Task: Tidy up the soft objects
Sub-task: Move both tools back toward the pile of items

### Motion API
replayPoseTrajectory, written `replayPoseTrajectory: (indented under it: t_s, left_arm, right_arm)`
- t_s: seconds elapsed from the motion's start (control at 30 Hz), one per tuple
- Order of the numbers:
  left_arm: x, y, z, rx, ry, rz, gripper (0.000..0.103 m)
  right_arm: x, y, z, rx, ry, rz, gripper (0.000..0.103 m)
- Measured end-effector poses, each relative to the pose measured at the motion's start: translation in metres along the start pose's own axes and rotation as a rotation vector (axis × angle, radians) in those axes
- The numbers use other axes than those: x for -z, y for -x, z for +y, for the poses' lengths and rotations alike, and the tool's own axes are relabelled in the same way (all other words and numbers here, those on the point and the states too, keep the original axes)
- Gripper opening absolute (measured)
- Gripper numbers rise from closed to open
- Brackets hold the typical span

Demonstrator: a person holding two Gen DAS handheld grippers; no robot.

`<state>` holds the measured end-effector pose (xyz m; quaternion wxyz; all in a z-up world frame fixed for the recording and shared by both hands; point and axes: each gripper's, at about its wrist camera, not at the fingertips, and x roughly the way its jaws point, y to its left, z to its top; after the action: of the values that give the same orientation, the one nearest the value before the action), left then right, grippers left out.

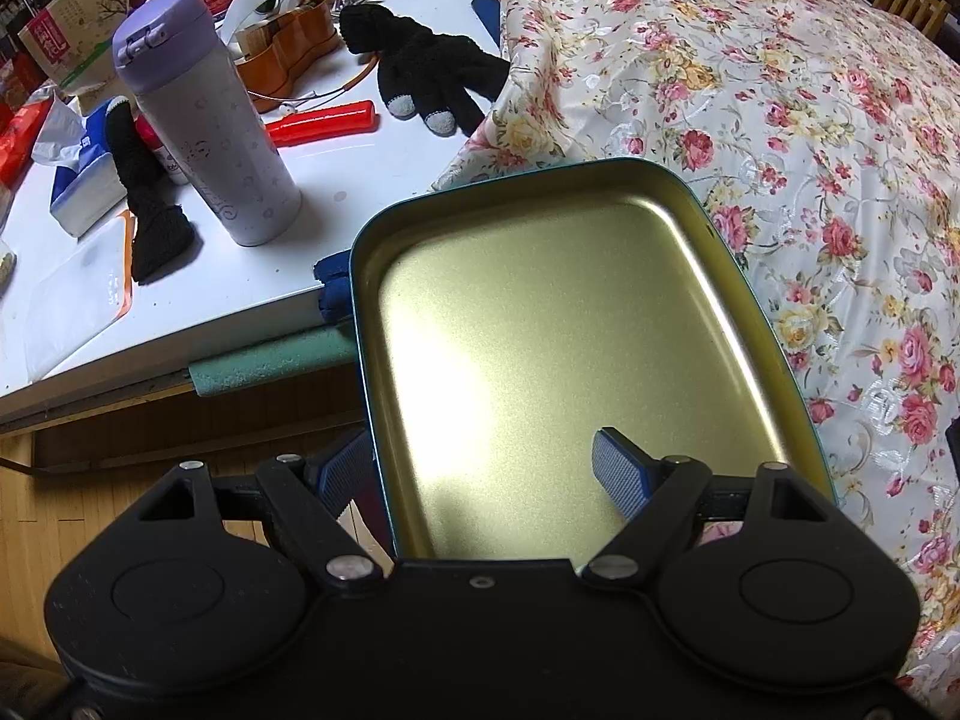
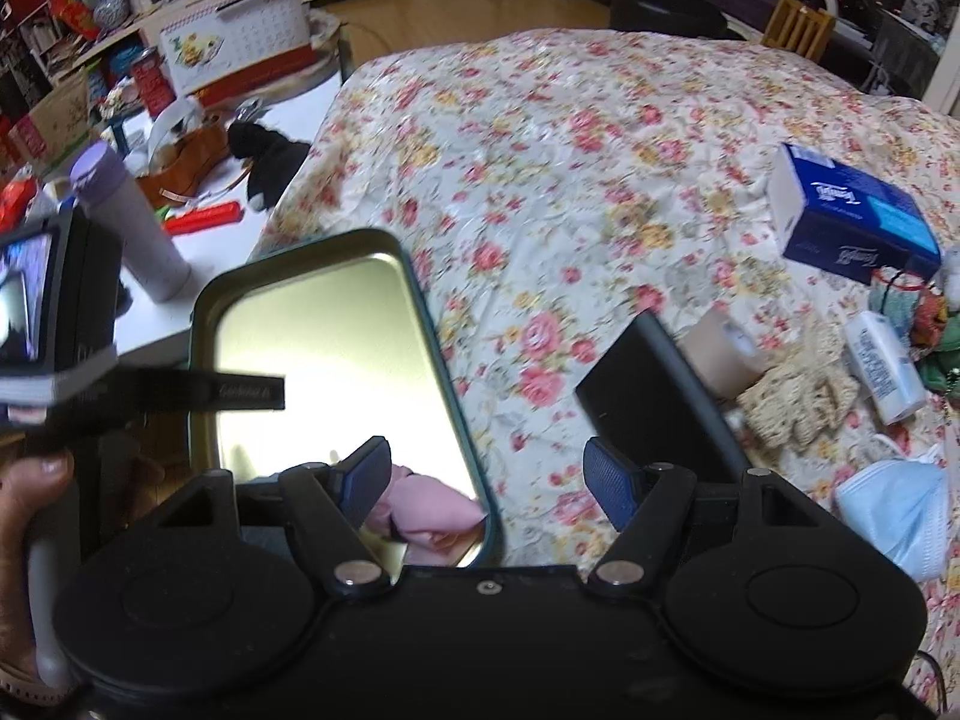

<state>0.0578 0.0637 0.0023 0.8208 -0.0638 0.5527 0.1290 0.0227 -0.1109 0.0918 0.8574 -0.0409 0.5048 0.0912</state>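
Left wrist view shows the left gripper [image 1: 492, 468] with its fingers set wide across one wall of a gold-lined tin [image 1: 540, 312], apparently holding it above the bed [image 1: 810, 150]. Two black gloves [image 1: 432, 78] lie on the bench [image 1: 336, 180]. Right gripper [image 2: 486, 480] hangs open and empty; one pink cloth [image 2: 420, 510] sits in the tin. Fetching a glove looks next.

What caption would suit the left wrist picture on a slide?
Left hand-held gripper grips the wall of an open gold-lined tin beside a floral bedspread; black gloves lie on the white table.
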Motion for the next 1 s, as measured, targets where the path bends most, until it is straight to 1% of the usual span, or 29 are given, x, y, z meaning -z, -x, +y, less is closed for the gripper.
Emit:
replayPoseTrajectory:
  t_s: [0.2, 0.4, 0.67, 0.83, 1.0]
  left_arm:
    - [0.001, -0.002, -0.004, -0.012, -0.013, 0.002, 0.078]
    - [0.003, -0.003, -0.007, -0.021, -0.021, 0.003, 0.078]
    - [0.005, -0.005, -0.014, -0.035, -0.039, -0.005, 0.078]
    - [0.007, 0.001, -0.027, -0.026, -0.092, -0.022, 0.078]
    - [0.011, 0.017, -0.052, 0.002, -0.160, -0.032, 0.078]
  right_arm:
    - [-0.012, 0.012, -0.027, 0.019, -0.050, -0.041, 0.069]
    - [-0.021, 0.020, -0.069, 0.061, -0.125, -0.079, 0.069]
    - [-0.026, 0.025, -0.148, 0.131, -0.264, -0.115, 0.070]
    - [-0.018, 0.020, -0.201, 0.191, -0.376, -0.117, 0.070]
    - [-0.003, 0.009, -0.248, 0.261, -0.465, -0.086, 0.070]
